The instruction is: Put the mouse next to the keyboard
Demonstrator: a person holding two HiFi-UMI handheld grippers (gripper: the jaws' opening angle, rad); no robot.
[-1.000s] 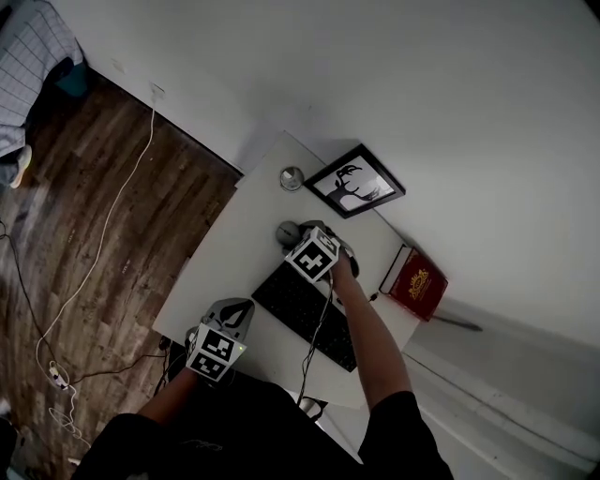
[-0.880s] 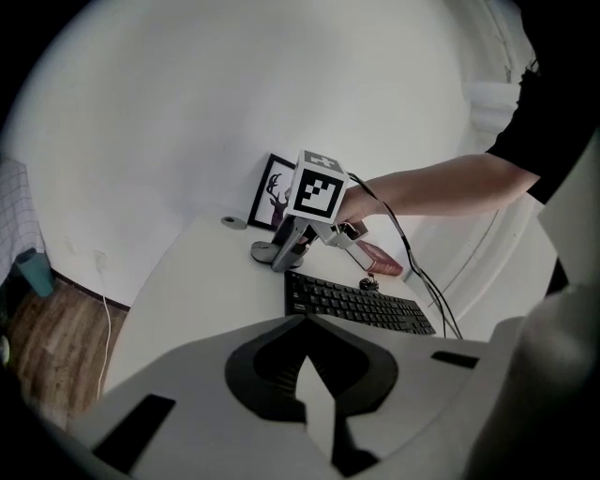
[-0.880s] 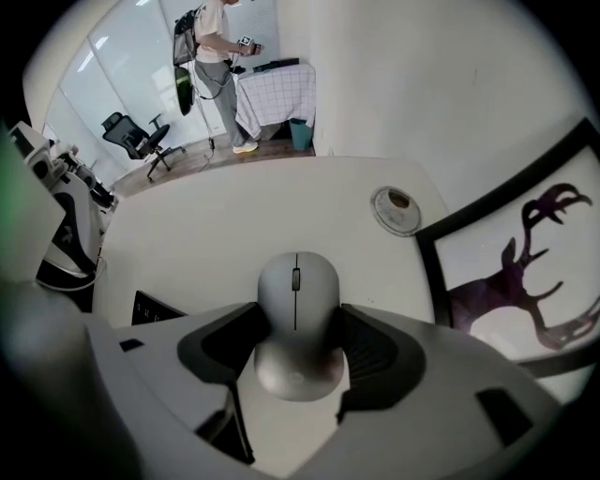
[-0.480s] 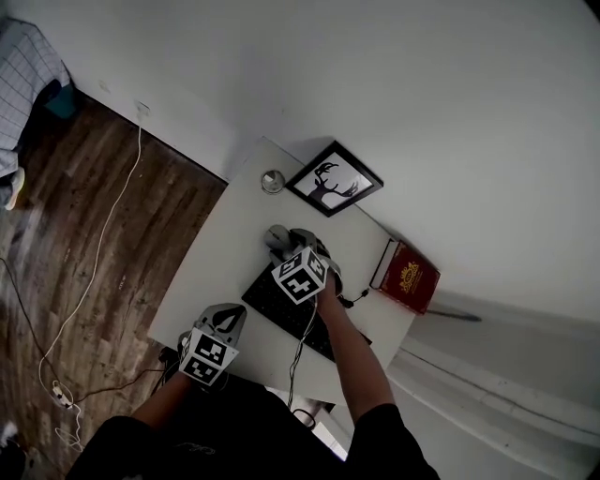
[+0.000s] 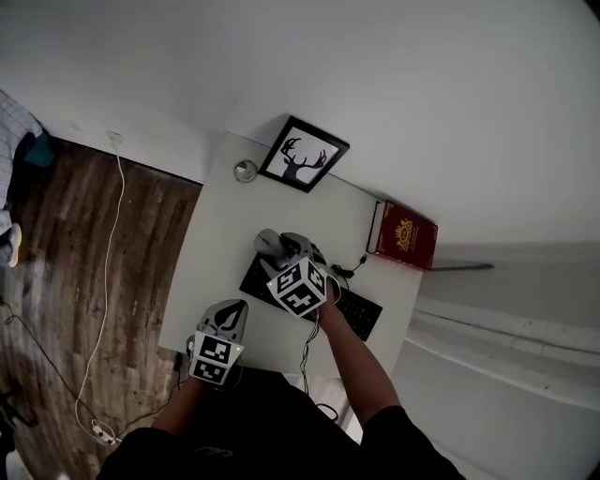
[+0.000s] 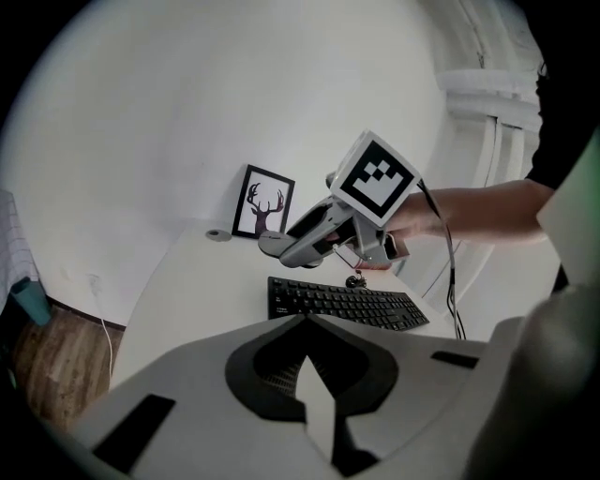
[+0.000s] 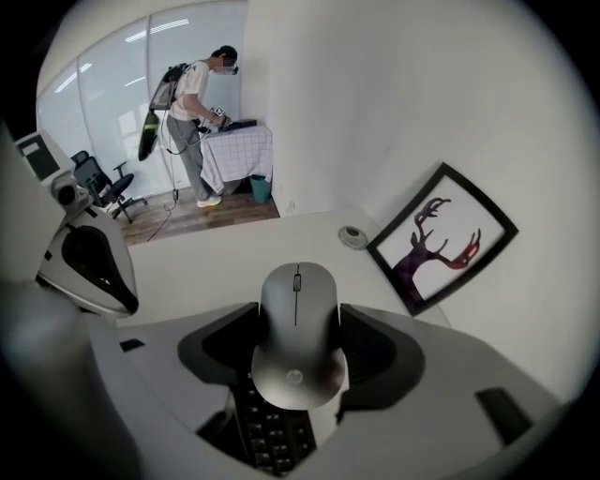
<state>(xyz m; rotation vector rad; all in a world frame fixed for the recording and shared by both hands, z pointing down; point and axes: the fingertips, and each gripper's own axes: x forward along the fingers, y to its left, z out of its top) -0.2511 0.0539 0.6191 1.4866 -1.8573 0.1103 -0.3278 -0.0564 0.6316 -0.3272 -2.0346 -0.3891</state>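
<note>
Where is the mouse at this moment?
In the right gripper view the mouse sits clamped in the right hand-held gripper, above the keyboard's left end, near the deer picture.

a plain white painted wall (image 5: 422,84) fills the upper part of the head view, meeting a dark brown wood plank floor (image 5: 66,281) on the left. a white rectangular table (image 5: 220,253) stands with its far edge against that wall. a black-framed picture of a stag's head (image 5: 302,154) leans on the wall at the table's back, and a red hardback book (image 5: 405,234) lies near the right end. a thin white cable (image 5: 111,244) trails across the floor. in the right gripper view, a tall glass wall (image 7: 103,103) lights the far end of the room, with bright ceiling strips (image 7: 173,26) above. there a person (image 7: 192,122) stands beside a table under a checked cloth (image 7: 239,150), a teal bin (image 7: 258,187) at its foot and a black office chair (image 7: 111,183) nearby.
</note>
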